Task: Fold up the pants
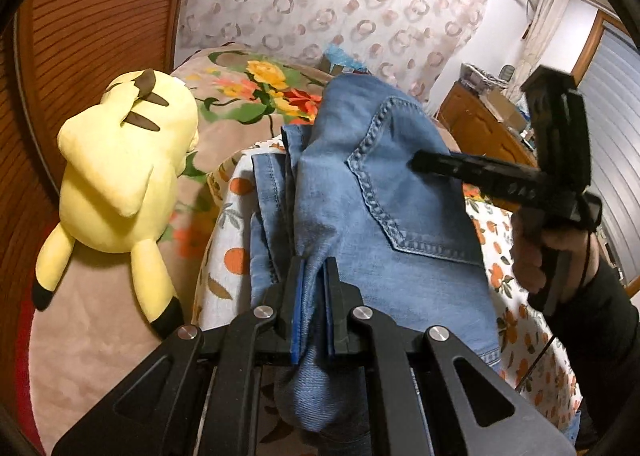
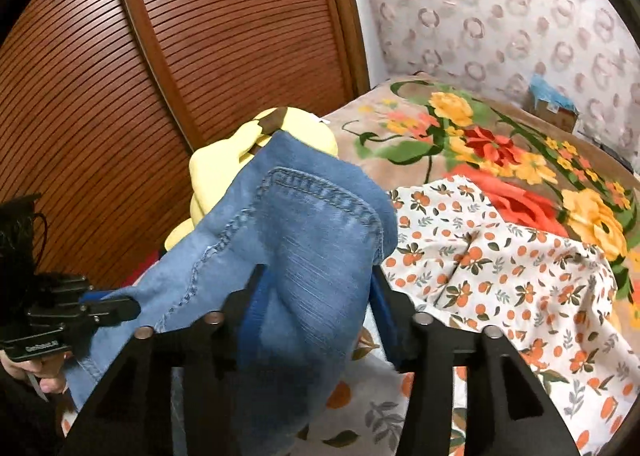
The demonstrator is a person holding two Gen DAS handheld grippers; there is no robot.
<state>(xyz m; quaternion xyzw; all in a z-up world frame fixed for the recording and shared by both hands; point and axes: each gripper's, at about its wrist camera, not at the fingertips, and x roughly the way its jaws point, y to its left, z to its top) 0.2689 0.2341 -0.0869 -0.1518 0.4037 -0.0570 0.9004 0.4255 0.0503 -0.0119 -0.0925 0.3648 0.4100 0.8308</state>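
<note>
The faded blue denim pants point(image 1: 360, 192) hang lifted above the orange-print white sheet point(image 2: 500, 264) on the bed, mid-fold. The left gripper point(image 1: 314, 284) pinches 1 bunched edge; the right gripper point(image 2: 316, 296) clamps another bunch. Next, I judge, both must lower together and lay the denim flat.

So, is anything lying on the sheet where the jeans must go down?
Nothing visible. The jeans hang from both tools over the bare sheet. The plush lies apart, beside the sheet.
</note>
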